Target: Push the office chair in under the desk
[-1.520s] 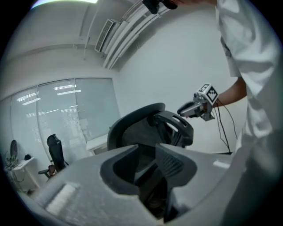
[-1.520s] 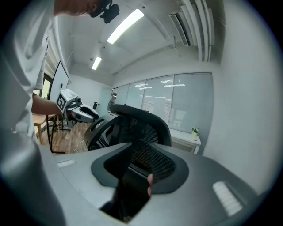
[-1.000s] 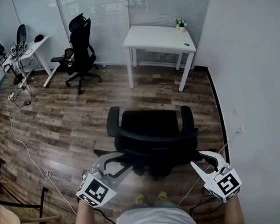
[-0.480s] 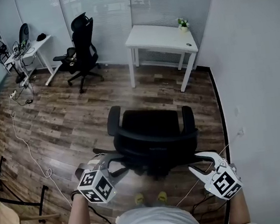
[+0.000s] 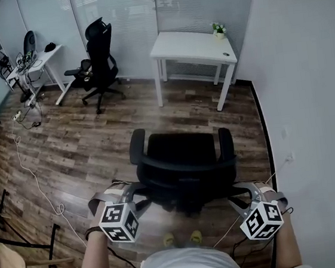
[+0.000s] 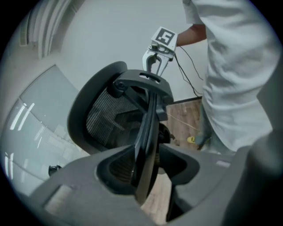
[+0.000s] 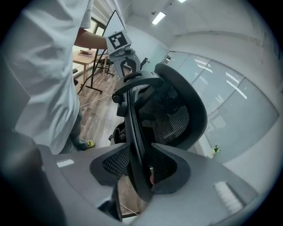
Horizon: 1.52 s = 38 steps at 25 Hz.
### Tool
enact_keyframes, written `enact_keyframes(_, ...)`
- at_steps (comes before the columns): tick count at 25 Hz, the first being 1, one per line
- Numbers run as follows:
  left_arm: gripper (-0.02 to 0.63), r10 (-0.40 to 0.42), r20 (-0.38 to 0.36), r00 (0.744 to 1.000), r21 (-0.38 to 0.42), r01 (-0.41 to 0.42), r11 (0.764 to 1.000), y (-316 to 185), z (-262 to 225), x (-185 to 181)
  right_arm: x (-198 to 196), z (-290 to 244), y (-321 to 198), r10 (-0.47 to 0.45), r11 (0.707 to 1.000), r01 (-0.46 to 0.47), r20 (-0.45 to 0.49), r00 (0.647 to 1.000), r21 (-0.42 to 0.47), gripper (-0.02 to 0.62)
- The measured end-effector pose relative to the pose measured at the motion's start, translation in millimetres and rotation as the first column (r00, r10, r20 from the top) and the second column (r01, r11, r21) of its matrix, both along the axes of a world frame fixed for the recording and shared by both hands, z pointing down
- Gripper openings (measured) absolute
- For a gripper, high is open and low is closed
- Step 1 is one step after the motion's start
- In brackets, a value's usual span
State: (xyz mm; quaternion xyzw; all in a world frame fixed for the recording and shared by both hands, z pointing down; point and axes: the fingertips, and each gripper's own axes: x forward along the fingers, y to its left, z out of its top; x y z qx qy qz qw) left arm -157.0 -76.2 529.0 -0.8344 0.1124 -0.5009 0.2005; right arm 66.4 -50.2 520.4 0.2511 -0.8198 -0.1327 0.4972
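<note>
The white desk (image 5: 190, 43) stands well apart across the wood floor (image 5: 84, 140), so the long roll is what worries me. The office chair (image 5: 183, 164) swivels on its casters. An uneven push from my two sides could turn it, and an armrest (image 5: 136, 146) would then strike a desk leg (image 5: 159, 89) instead of passing between. My thin hold on the backrest rim could also slip. The chair sits directly before me, with its backrest toward me and its seat facing the desk. The left gripper (image 5: 129, 195) pinches the backrest's left edge and the right gripper (image 5: 241, 191) its right edge. In each gripper view the frame sits clamped between the jaws.
</note>
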Motion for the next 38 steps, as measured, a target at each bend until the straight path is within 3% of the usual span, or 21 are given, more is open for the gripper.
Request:
enact_keyframes(9,0.150,0.008,0.077,0.997,0.035,-0.011,0.999,-7,14,-1,-4,9,-1,0.005,1.000,-0.005,-0.024,1.000,-0.002,0.132)
enact_keyframes(18,0.147,0.020,0.083,0.996,0.050,-0.024,0.998,-11,17,0,-7,18,-5,-0.024,1.000,0.022,-0.101,0.995,-0.020,0.132)
enact_keyframes(29,0.143,0.069,0.089,0.994,0.085,-0.076,0.993,-16,18,1,-9,23,-11,0.021,0.995,-0.029,-0.080,0.997,-0.098,0.146)
enact_keyframes(38,0.140,0.088,0.098,0.991,0.100,-0.098,0.990,-45,19,-1,-12,23,-36,0.064,0.995,-0.069,-0.076,0.995,-0.066,0.153)
